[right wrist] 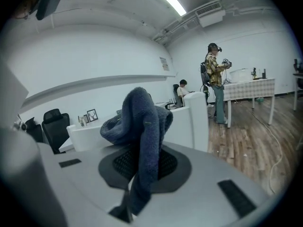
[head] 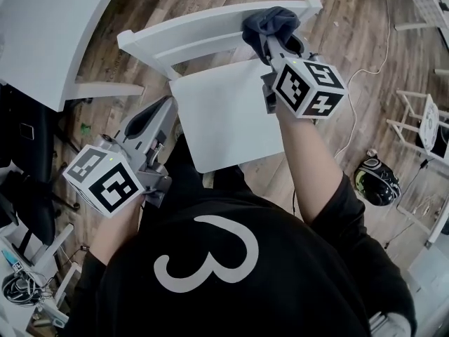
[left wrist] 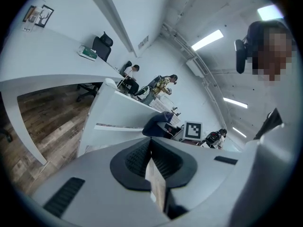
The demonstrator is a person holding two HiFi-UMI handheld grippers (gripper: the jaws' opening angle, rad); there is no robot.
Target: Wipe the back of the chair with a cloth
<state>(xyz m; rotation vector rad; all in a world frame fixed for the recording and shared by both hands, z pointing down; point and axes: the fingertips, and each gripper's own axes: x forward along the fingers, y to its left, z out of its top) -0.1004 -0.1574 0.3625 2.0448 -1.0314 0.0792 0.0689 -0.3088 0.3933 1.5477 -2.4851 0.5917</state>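
Note:
The white chair [head: 224, 118] stands in front of me with its back rail [head: 203, 28] at the far side. My right gripper [head: 271, 42] is shut on a dark blue cloth [head: 270, 21], which rests on the rail near its right end. In the right gripper view the cloth [right wrist: 141, 126] bunches up between the jaws and hides the pads, and the chair back [right wrist: 191, 124] stands just behind it. My left gripper [head: 163, 111] hangs shut and empty beside the seat's left edge. In the left gripper view its pads [left wrist: 142, 156] meet, and the chair back [left wrist: 113, 115] and the cloth [left wrist: 158, 123] lie ahead.
A white desk [head: 49, 27] fills the upper left, with a black office chair [head: 28, 188] below it. On the wooden floor to the right lie a helmet [head: 377, 181] and a white cable [head: 365, 69], next to a white rack [head: 421, 125]. A person [right wrist: 215, 79] stands far off.

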